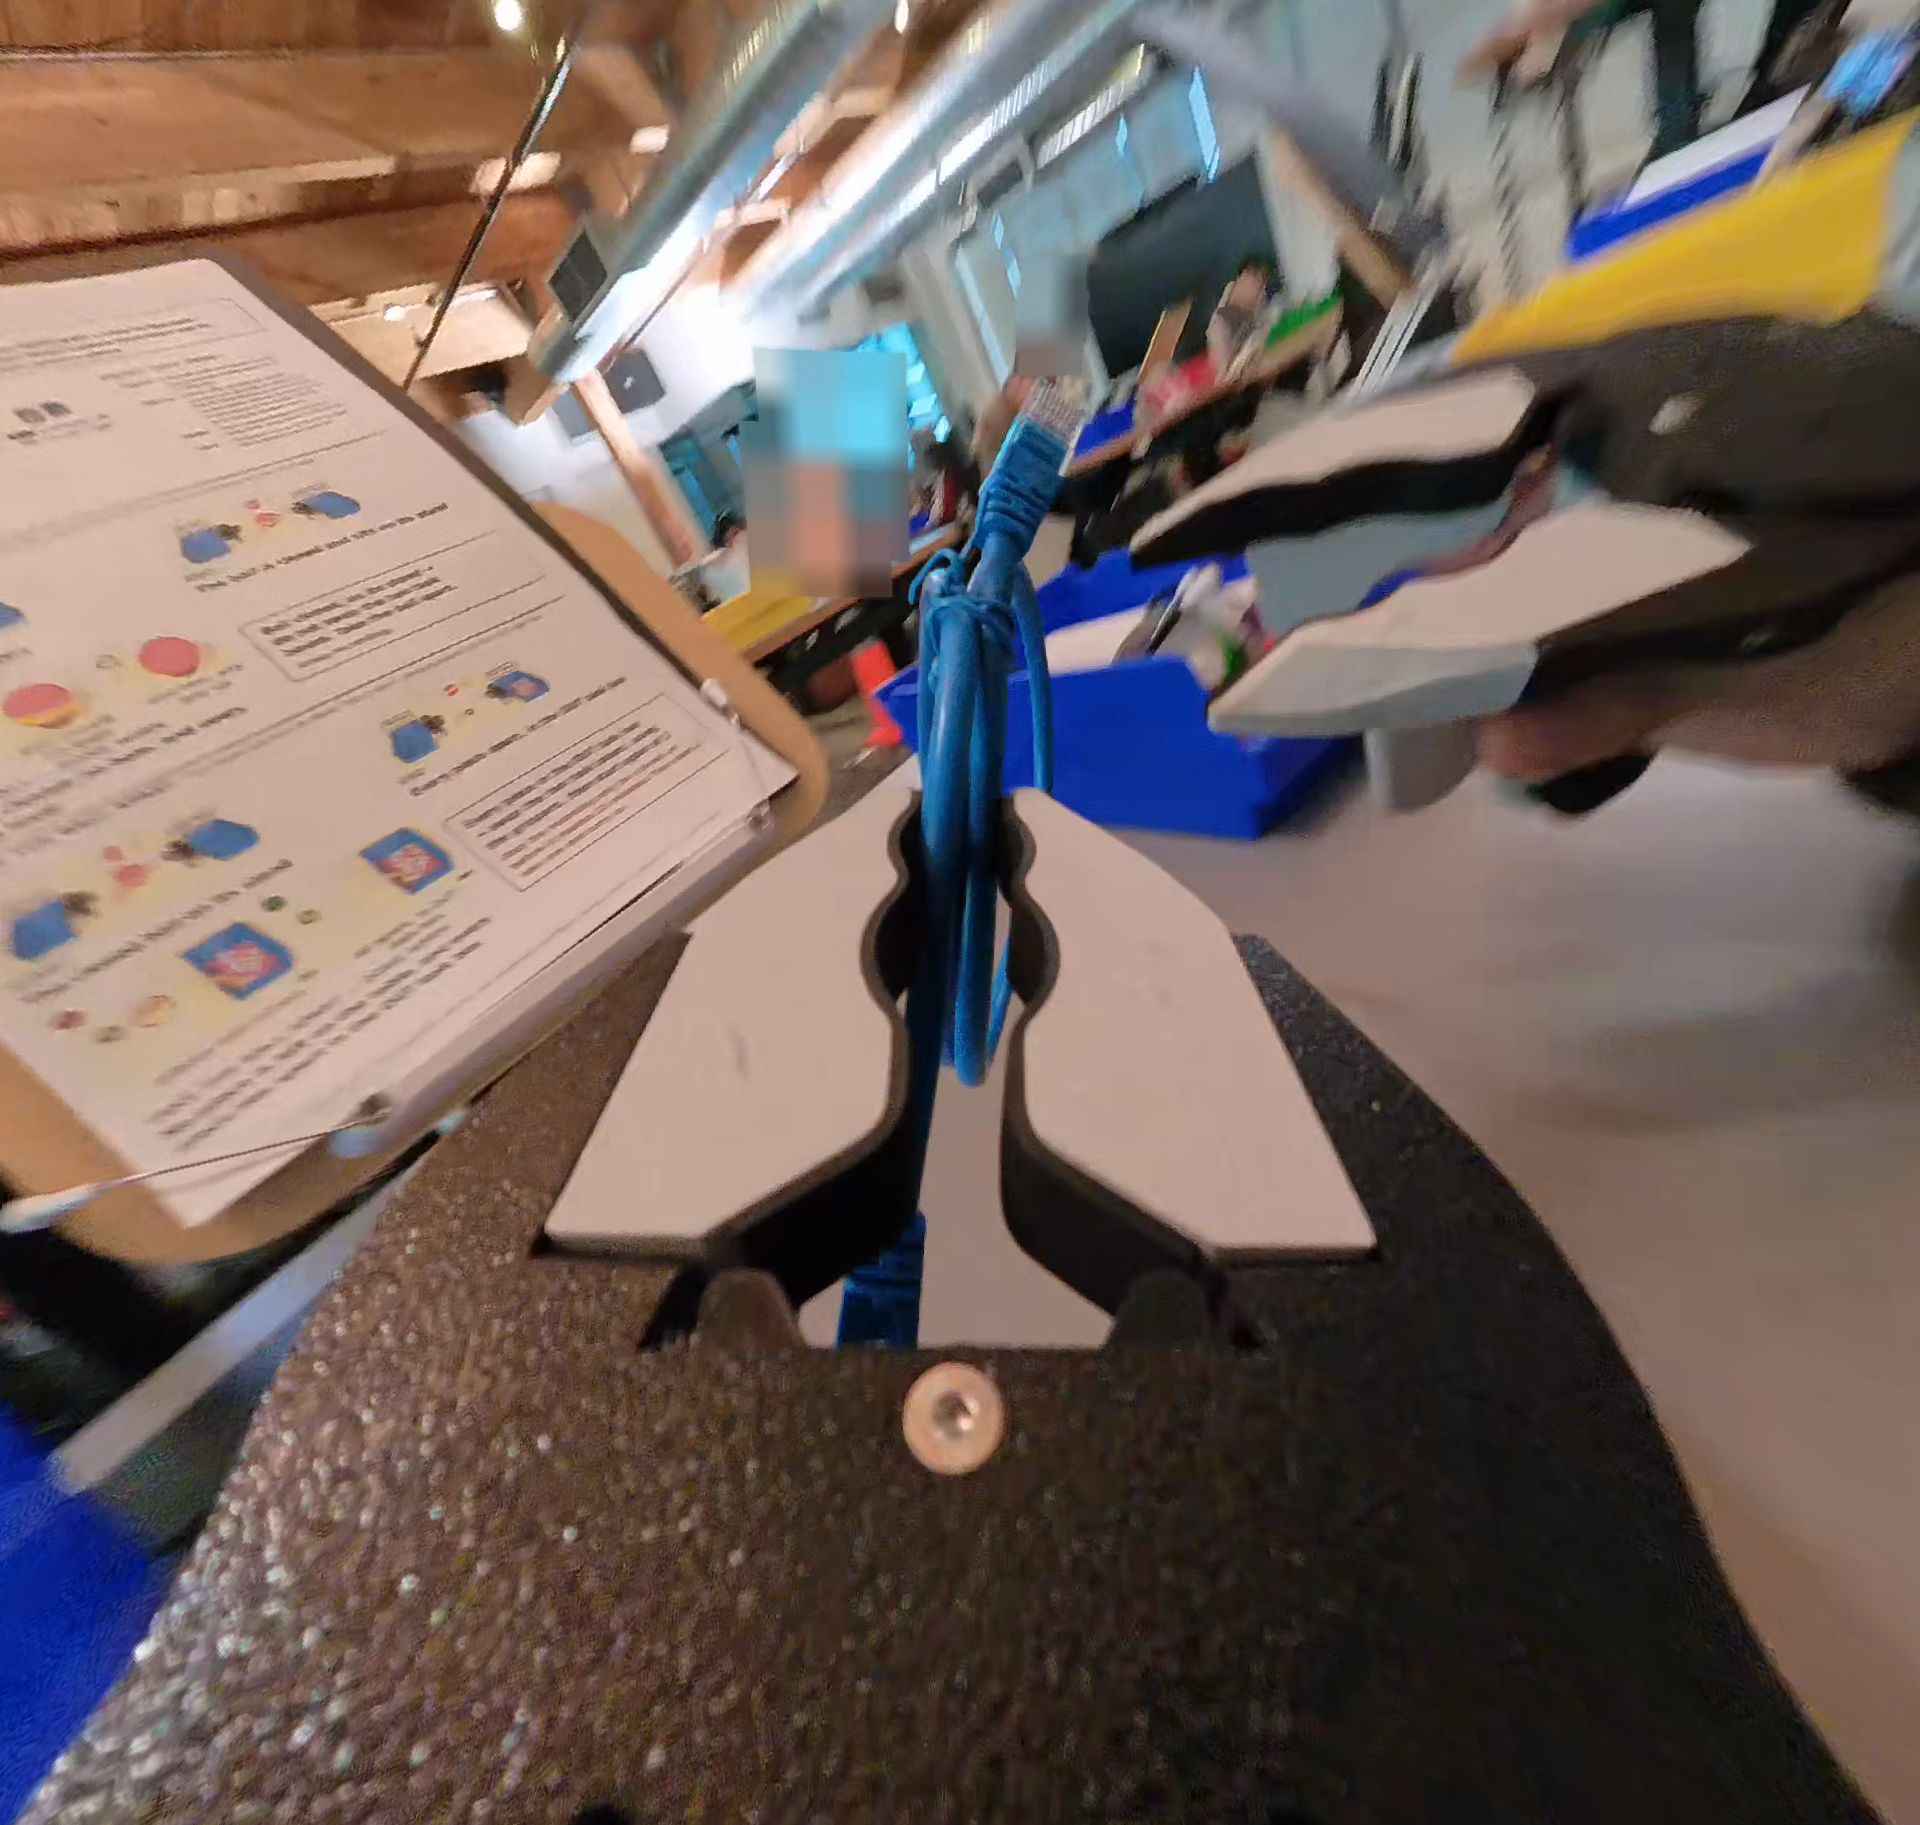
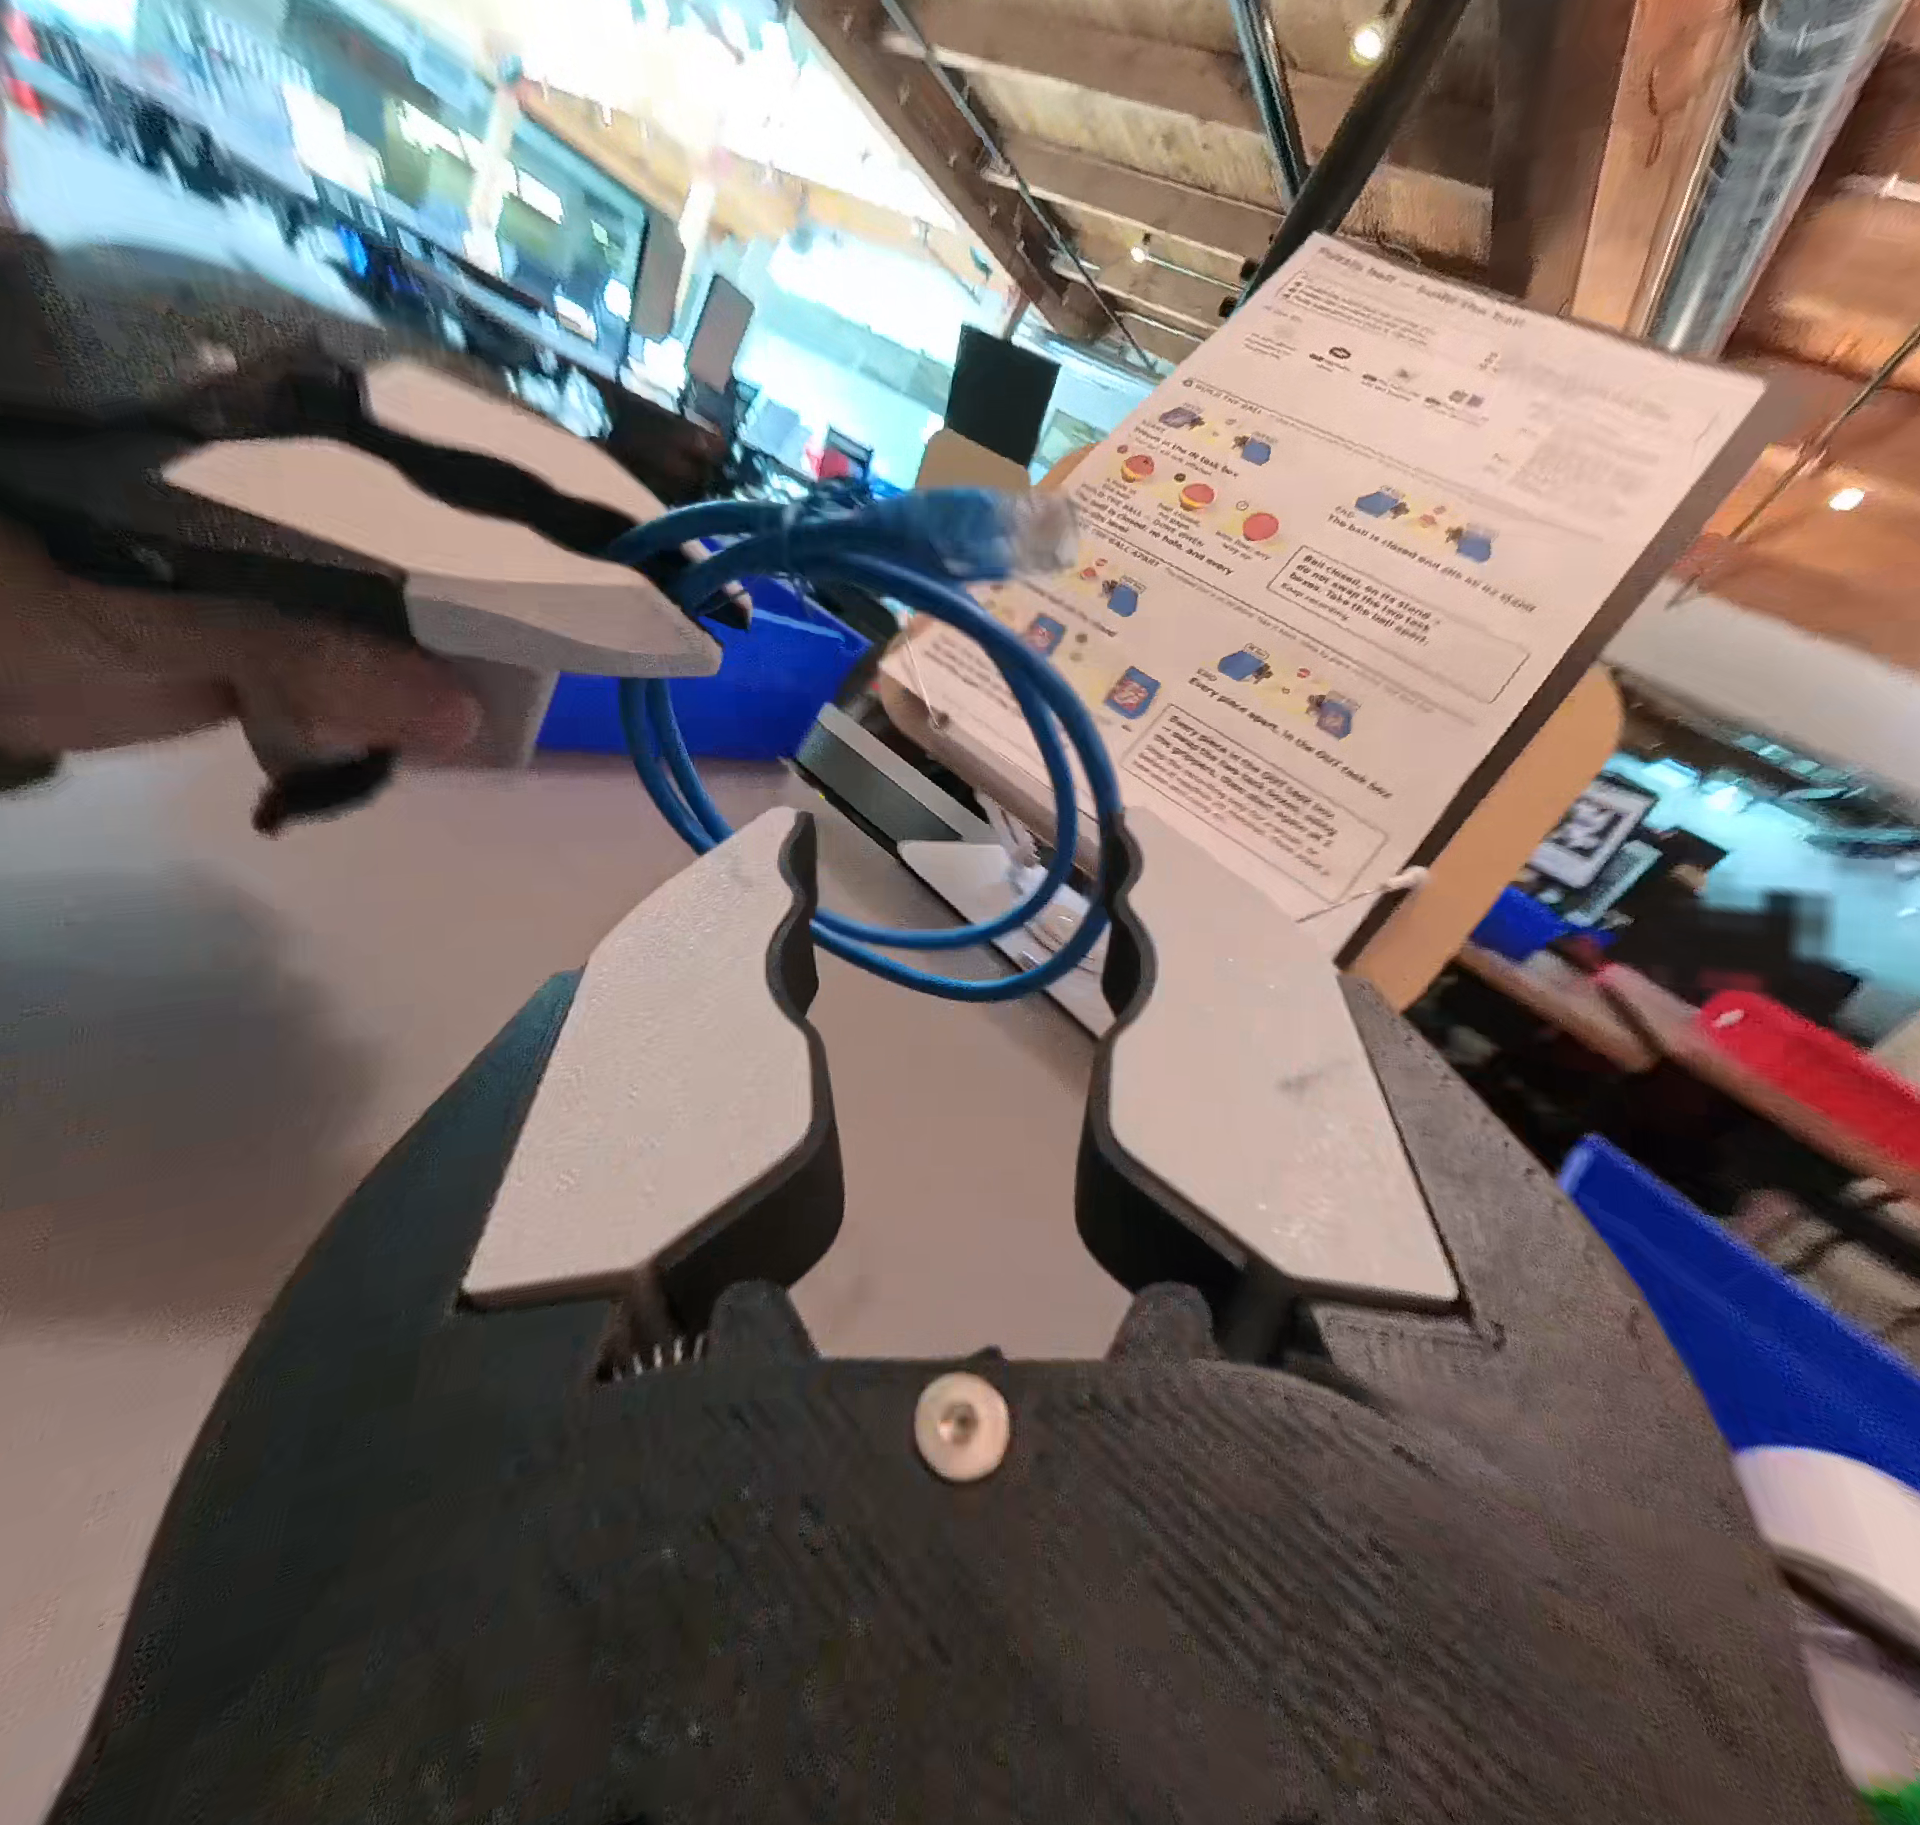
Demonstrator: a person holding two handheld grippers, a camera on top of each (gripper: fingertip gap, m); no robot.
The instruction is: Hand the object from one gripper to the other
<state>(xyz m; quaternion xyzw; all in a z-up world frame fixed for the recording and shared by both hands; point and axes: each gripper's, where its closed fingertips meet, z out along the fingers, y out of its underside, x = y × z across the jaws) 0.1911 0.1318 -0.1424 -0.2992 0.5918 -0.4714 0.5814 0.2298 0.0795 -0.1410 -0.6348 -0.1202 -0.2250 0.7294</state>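
Observation:
A coiled blue network cable [image 1: 961, 695] with a clear plug at its top is clamped between the grey fingers of my left gripper [image 1: 961, 809], which is shut on it. My right gripper [image 1: 1179, 632] shows blurred at the upper right of the left wrist view, open, a short way right of the cable. In the right wrist view my right gripper [image 2: 961, 825] is open and empty. The lower part of the cable [image 2: 914, 528] loop hangs in the gap between its fingertips. I cannot tell whether it touches them. My left gripper [image 2: 696, 580] holds the coil from the left.
A printed instruction sheet on a cardboard stand [image 1: 312, 695] leans at the left, and shows at the right in the right wrist view [image 2: 1351, 580]. A blue bin [image 1: 1143, 747] stands behind the cable on the grey table [image 1: 1558, 996]. A hand [image 1: 1621, 736] holds the right gripper.

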